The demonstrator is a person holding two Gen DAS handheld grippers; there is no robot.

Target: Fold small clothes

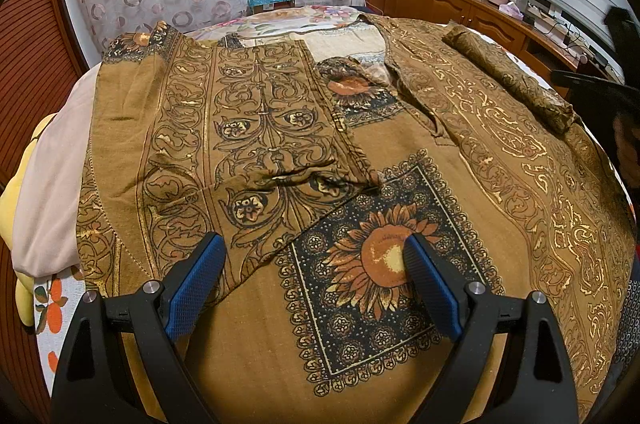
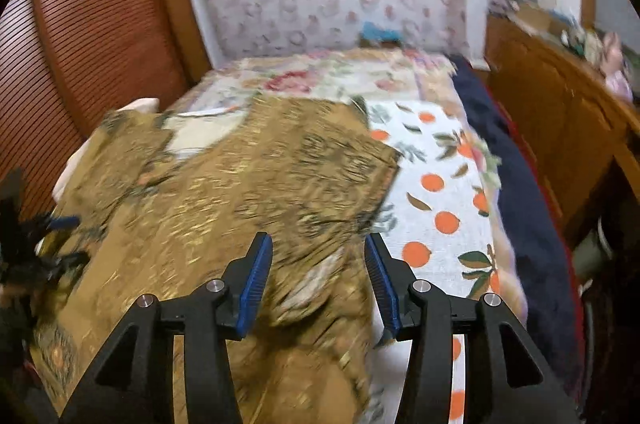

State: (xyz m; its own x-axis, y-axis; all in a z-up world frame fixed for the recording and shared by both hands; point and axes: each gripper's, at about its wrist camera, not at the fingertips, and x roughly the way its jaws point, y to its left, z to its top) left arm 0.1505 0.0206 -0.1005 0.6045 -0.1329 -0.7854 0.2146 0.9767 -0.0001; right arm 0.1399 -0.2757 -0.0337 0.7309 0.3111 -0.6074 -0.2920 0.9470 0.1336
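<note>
A brown garment (image 1: 400, 152) with gold scrollwork and a sunflower panel (image 1: 376, 256) lies spread flat on the bed. One sleeve (image 1: 248, 128) is folded across its front, and the other sleeve (image 1: 516, 80) lies folded at the far right. My left gripper (image 1: 314, 240) hovers open over the sunflower panel with nothing pinched between its blue pads. The right wrist view is blurred. In it my right gripper (image 2: 317, 238) stands open above the garment (image 2: 240, 192) near its right edge, and the pads press on nothing.
Under the garment are a white sheet (image 2: 440, 192) printed with oranges and a floral quilt (image 1: 304, 20). A pink cloth (image 1: 52, 184) lies at the left, a navy blanket (image 2: 520, 184) at the right. A cluttered wooden cabinet (image 1: 440, 0) runs along the right, and a louvred wooden door (image 1: 28, 64) stands at the left.
</note>
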